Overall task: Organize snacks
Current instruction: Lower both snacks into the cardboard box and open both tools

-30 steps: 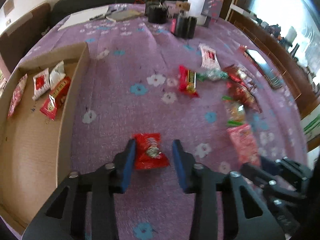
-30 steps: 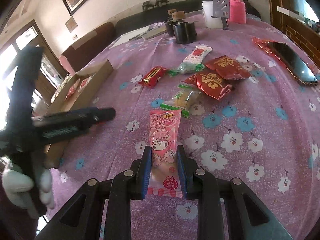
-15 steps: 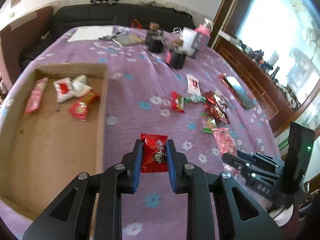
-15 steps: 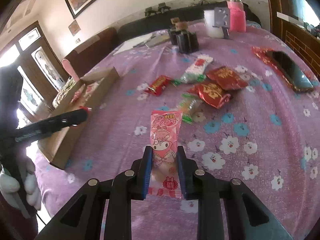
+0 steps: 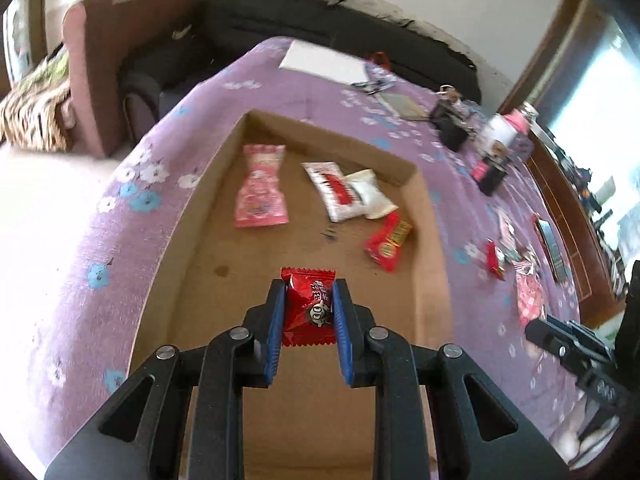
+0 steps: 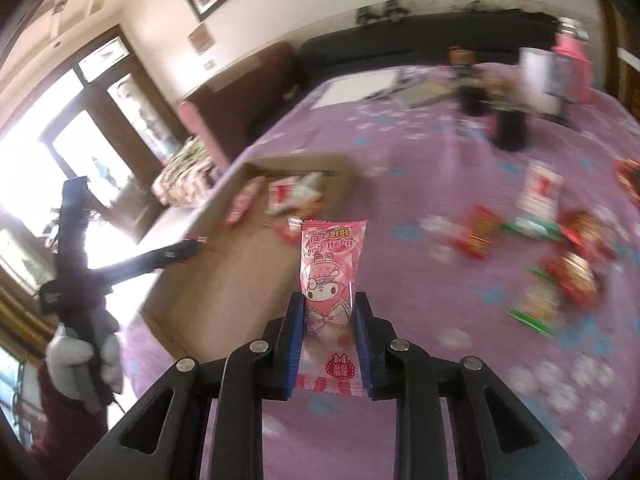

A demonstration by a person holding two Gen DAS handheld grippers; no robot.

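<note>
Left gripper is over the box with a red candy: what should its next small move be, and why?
Probably lower a little and open. The left gripper pinches the red candy over bare floor of the cardboard box, clear of the four snacks lying farther in.

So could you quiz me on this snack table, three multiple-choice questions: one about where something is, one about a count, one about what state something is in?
1. Where is the red packet held by the left gripper?
A. above the cardboard box
B. over the window sill
C. over the sofa

2. How many snacks lie inside the box?
A. one
B. four
C. nine

3. What is the right gripper doing?
A. hanging open and empty
B. pinching a phone
C. clamped on a pink packet

Answers:
1 A: brown box floor shows all around the packet.
2 B: one pink, two white, one red-and-yellow.
3 C: both blue pads press its sides.
</note>
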